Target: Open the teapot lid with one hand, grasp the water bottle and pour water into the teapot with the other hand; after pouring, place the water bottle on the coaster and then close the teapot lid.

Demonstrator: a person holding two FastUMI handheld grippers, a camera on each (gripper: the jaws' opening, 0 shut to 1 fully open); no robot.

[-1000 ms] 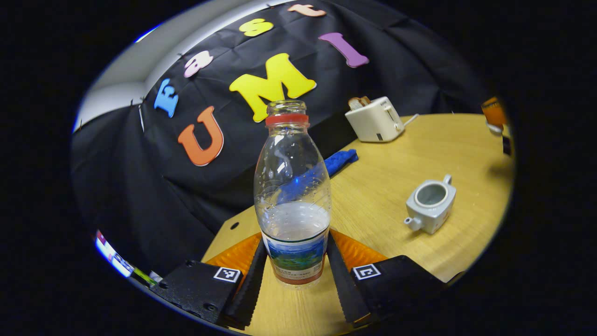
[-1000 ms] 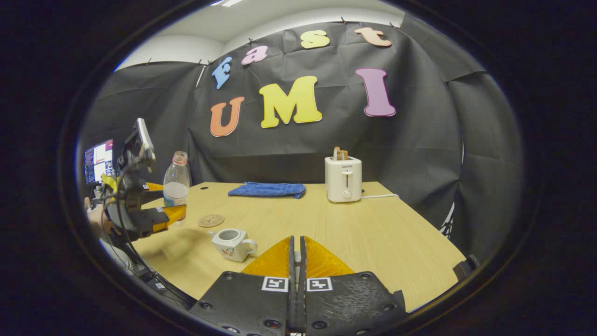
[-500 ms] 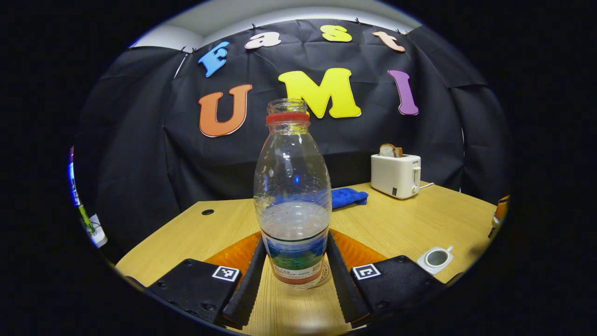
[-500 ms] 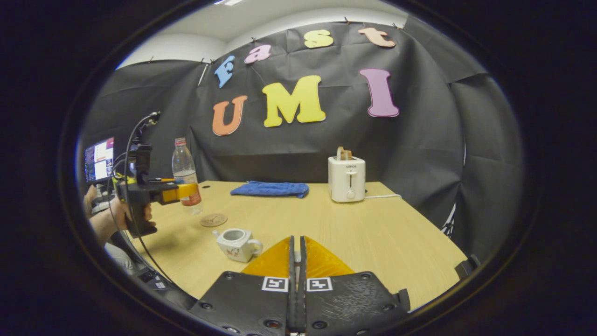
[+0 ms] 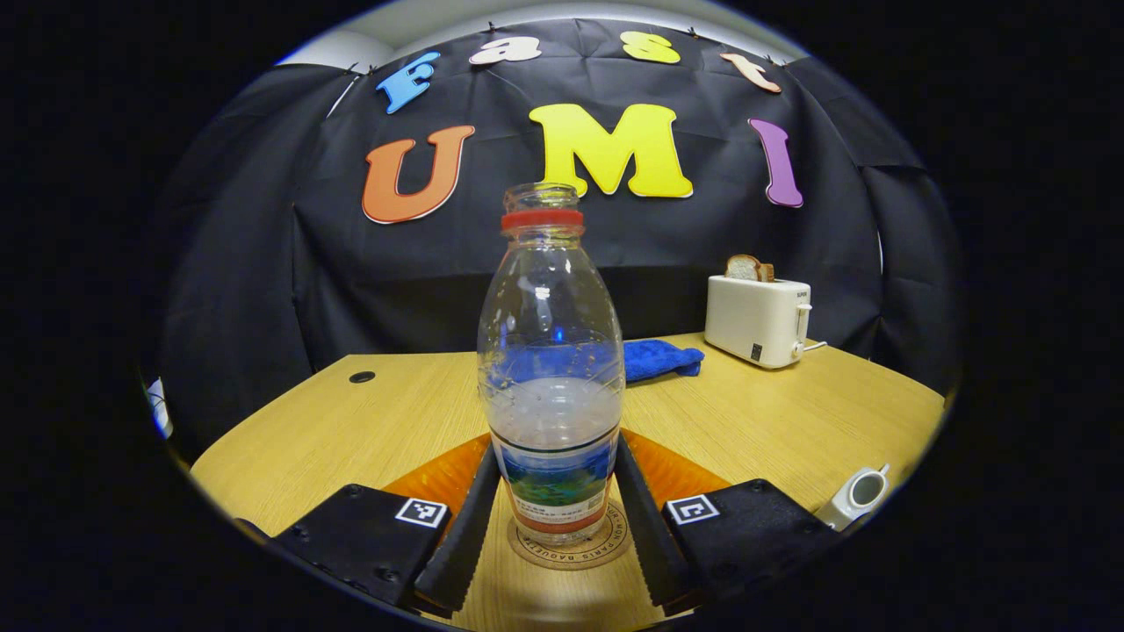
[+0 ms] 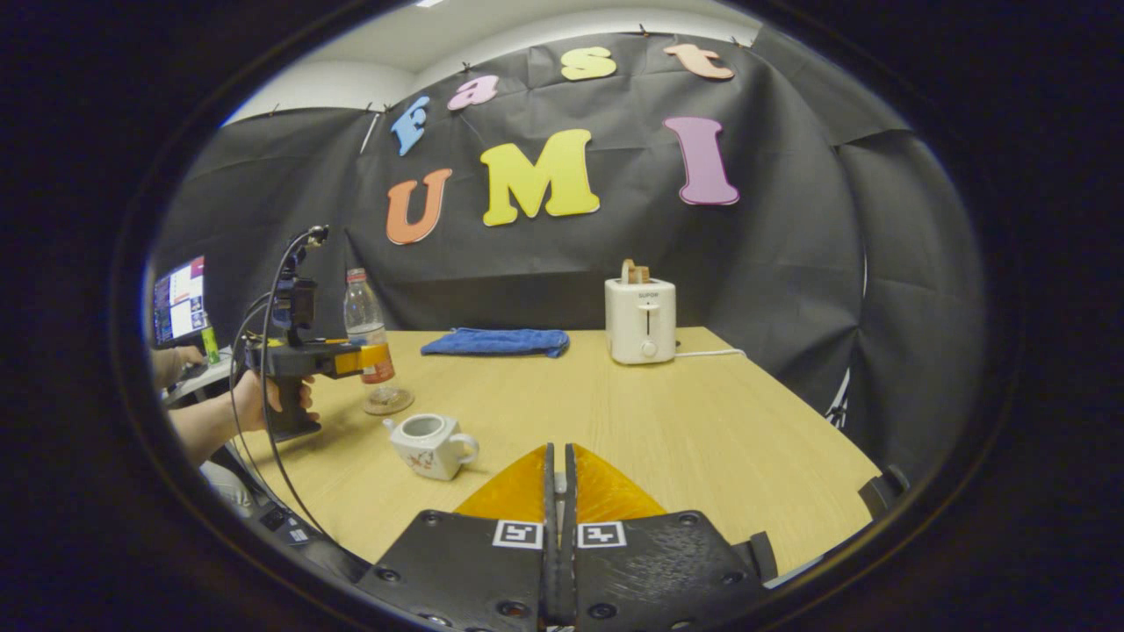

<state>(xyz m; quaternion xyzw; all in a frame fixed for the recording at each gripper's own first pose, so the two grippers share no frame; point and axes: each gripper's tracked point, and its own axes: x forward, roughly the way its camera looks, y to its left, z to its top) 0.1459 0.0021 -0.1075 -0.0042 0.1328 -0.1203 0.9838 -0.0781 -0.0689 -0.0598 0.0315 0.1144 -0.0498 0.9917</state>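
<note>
my left gripper (image 5: pixel 555 518) clamps the water bottle (image 5: pixel 551 369) upright over the coaster (image 5: pixel 569 546) for set-down, my right gripper (image 6: pixel 555 491) pinches the small lid.

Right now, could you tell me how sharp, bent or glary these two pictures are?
Left gripper view: the water bottle is crisp, with small glints on its clear wall; the table edge bows from fisheye. Right gripper view: evenly lit and sharp, the teapot casts a soft shadow, and the cloth wall curves.
</note>
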